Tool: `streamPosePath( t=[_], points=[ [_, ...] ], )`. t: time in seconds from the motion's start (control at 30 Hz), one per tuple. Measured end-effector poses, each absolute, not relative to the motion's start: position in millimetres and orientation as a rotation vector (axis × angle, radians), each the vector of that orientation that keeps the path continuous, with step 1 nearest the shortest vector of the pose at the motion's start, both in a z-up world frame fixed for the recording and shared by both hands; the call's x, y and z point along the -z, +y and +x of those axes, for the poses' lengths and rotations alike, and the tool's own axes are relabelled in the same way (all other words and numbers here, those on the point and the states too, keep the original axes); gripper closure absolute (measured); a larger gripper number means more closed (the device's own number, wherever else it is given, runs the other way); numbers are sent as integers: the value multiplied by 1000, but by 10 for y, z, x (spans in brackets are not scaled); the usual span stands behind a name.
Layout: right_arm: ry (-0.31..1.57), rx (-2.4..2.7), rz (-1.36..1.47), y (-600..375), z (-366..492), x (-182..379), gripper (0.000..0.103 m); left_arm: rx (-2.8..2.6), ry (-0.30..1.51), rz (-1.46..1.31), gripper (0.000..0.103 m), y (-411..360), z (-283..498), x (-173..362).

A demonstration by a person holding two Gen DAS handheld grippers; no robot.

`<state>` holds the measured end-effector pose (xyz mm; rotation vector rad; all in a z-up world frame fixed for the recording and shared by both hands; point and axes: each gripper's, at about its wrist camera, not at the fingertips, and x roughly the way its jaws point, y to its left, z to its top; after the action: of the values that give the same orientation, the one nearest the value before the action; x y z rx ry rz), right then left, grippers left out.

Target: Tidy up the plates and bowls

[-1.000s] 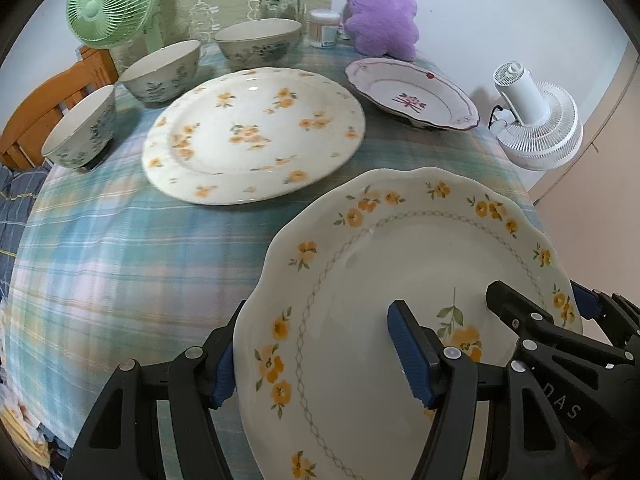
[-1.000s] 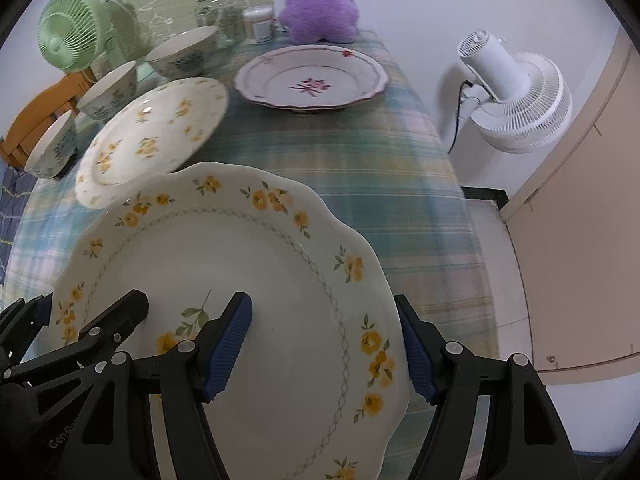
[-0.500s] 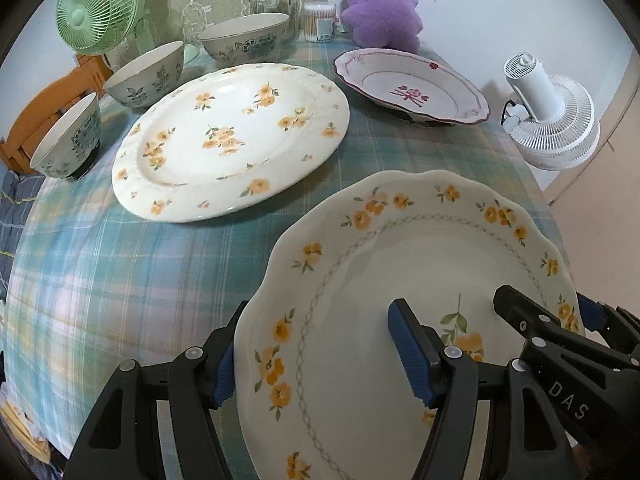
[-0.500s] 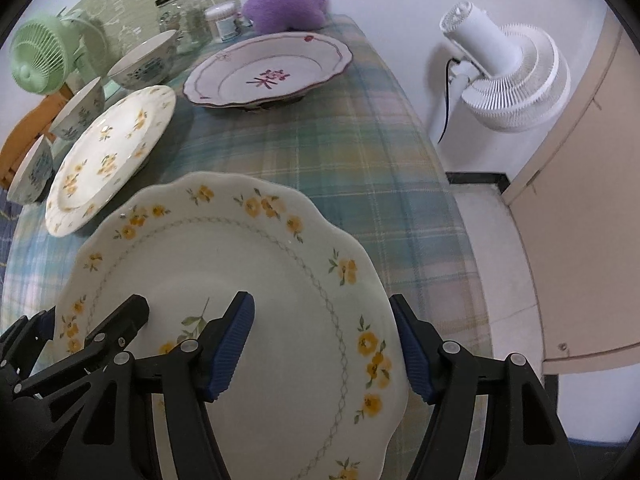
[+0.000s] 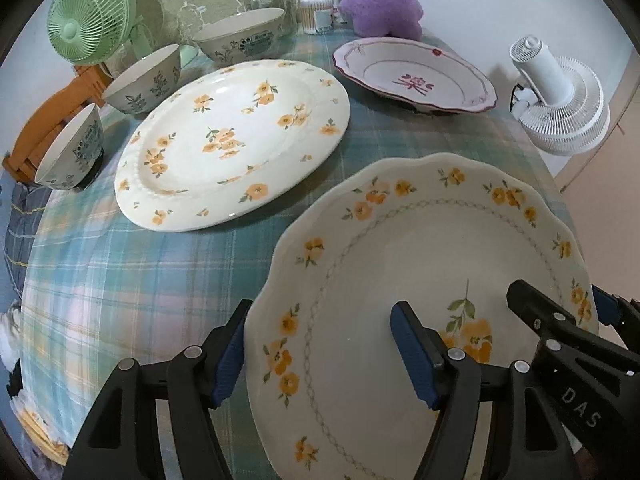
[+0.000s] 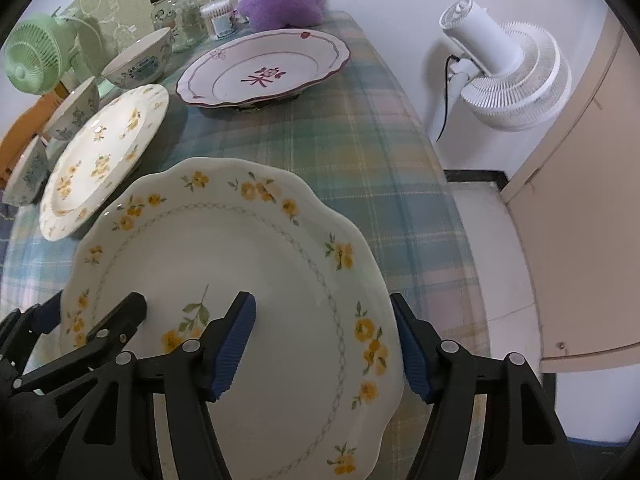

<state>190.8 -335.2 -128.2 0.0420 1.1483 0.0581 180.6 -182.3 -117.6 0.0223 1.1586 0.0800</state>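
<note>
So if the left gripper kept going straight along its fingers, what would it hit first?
Probably the scalloped plate: the left gripper straddles that plate's near-left rim, one finger outside it, one over the plate. Whether the pads already touch is unclear. Beyond lies the plaid tablecloth.

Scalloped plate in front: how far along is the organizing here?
Nothing looks stacked yet. In hand: the left gripper, jaws opening, and right gripper straddle the rim of the scalloped plate, unclamped. Left: flowered plate, pink-trimmed plate and three bowls, all separate on the table.
</note>
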Motion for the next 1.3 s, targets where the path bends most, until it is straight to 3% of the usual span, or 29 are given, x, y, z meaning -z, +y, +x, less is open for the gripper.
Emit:
streamPosePath(
  t=[0.47, 1.3],
  points=[
    [1100, -81, 68, -3340, 1735, 932, 28, -9, 1142, 51, 16, -1834, 1598, 862],
    [963, 5, 71, -1969, 1499, 153, 27, 129, 986, 85, 16, -689, 1596, 177]
  ],
)
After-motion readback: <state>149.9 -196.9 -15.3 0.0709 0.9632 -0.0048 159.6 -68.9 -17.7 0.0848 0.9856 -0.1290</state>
